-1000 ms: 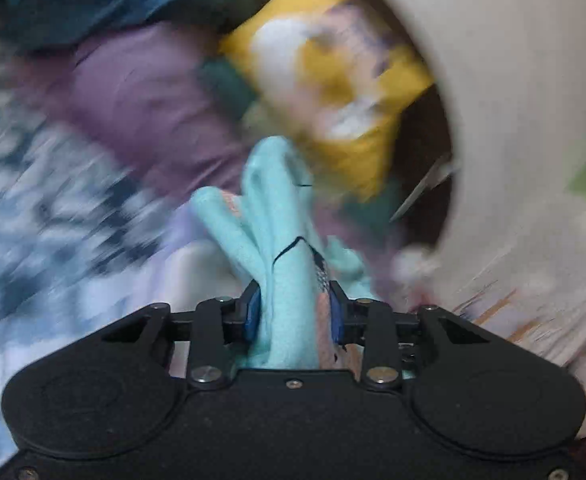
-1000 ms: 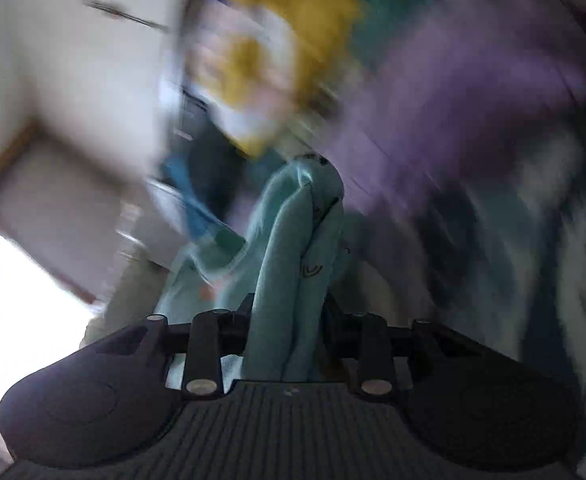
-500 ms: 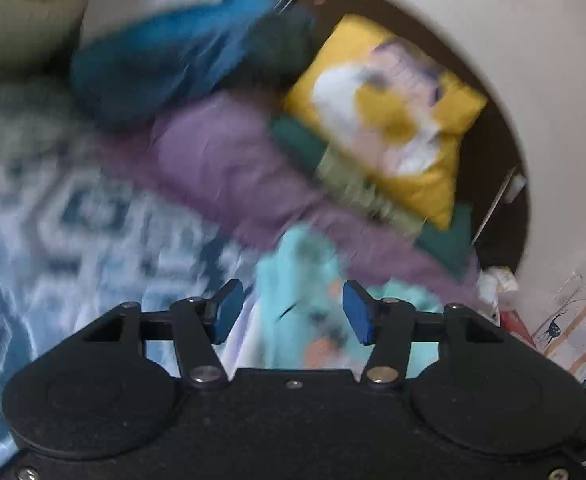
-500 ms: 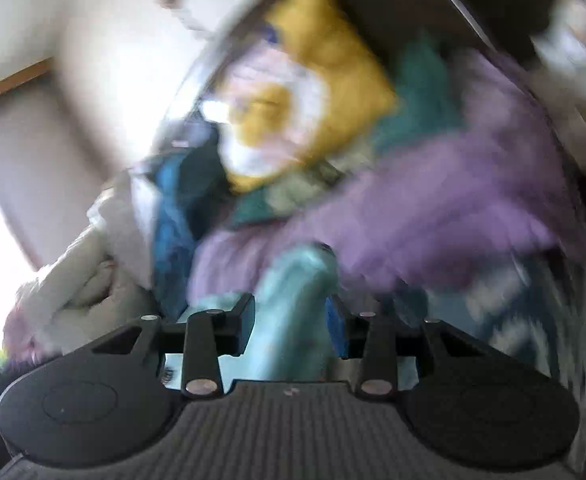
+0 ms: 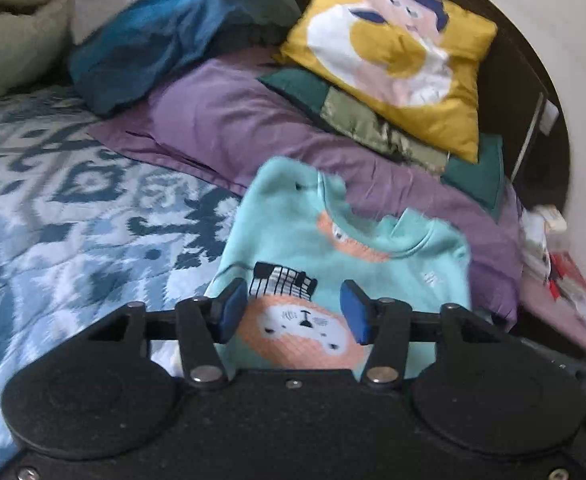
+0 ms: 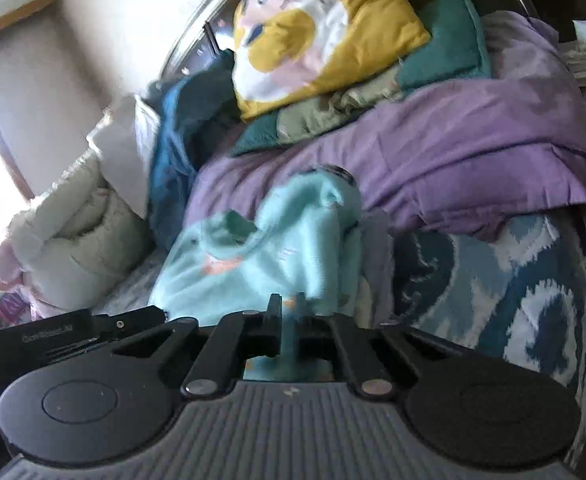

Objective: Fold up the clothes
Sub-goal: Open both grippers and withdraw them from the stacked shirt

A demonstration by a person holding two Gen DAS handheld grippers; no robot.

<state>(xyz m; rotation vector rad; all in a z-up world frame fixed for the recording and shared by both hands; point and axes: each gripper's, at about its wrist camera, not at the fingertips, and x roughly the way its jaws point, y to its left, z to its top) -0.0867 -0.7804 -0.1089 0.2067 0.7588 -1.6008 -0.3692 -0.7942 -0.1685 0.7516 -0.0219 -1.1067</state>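
A small teal sweatshirt (image 5: 333,240) with an orange animal face lies on the bed, neck towards the pillows. In the left wrist view my left gripper (image 5: 295,309) hovers over its lower edge; its jaws are opening, the blue pads (image 5: 233,310) stand wide apart and nothing is pinched between them. In the right wrist view the sweatshirt (image 6: 253,256) is bunched and lifted at one side. My right gripper (image 6: 291,320) has its jaws closing tight on a fold of that teal cloth.
The bed has a blue and white patterned cover (image 5: 73,208), a purple sheet (image 5: 253,132), a yellow cushion (image 5: 393,52), a blue pillow (image 5: 165,32) and a pale duvet (image 6: 77,232). Clutter lies on a bedside surface (image 5: 553,264) at the right.
The left gripper let go of the sweatshirt, opened wide and drew back upward; the garment now lies spread on the bed. The right gripper rolled and rose while keeping its hold.
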